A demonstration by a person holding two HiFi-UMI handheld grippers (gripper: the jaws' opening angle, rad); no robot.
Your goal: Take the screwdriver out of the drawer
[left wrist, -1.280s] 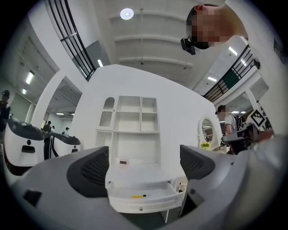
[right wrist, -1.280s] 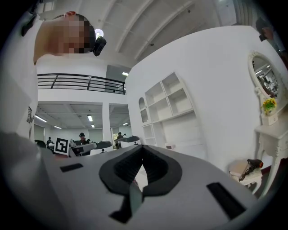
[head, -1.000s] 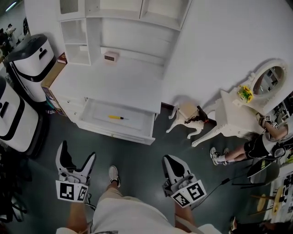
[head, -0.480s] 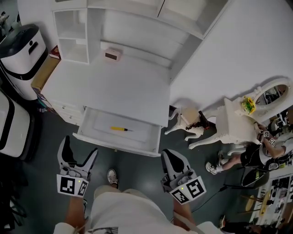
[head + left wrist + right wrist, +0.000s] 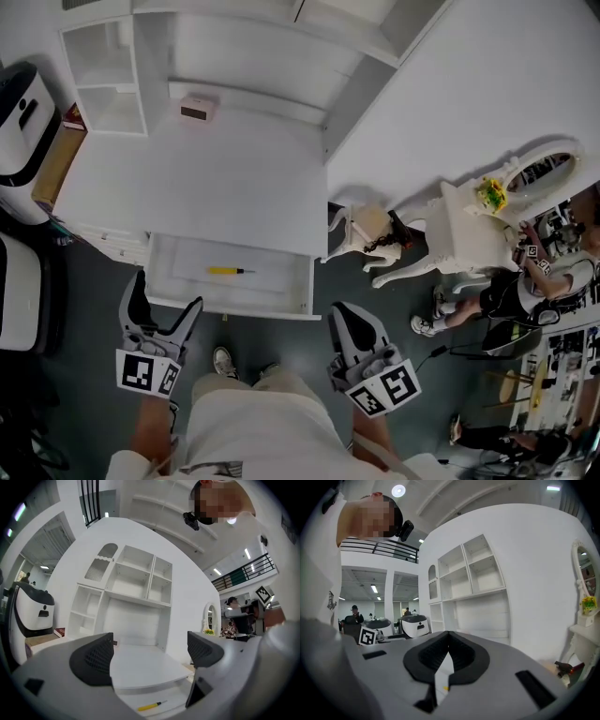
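Observation:
A yellow-handled screwdriver (image 5: pixel 228 271) lies flat in the open white drawer (image 5: pixel 292 300) under the desk top. The same screwdriver (image 5: pixel 151 706) shows low in the left gripper view, between the jaws but well beyond them. My left gripper (image 5: pixel 167 303) hangs open just before the drawer's front left corner, holding nothing. My right gripper (image 5: pixel 348 319) is shut and empty, below the drawer's right end. In the right gripper view the right gripper (image 5: pixel 447 643) has its pads pressed together.
The white desk (image 5: pixel 206 178) carries a small pink box (image 5: pixel 196 109) and shelving at the back. White robot units (image 5: pixel 21 103) stand at left. A small white dressing table (image 5: pixel 466 220) with a mirror, and a seated person (image 5: pixel 511 291), are at right.
The view has moved closer to the desk, so the drawer and screwdriver now lie nearer my grippers. Both grippers keep their poses; the left stays open and the right stays shut.

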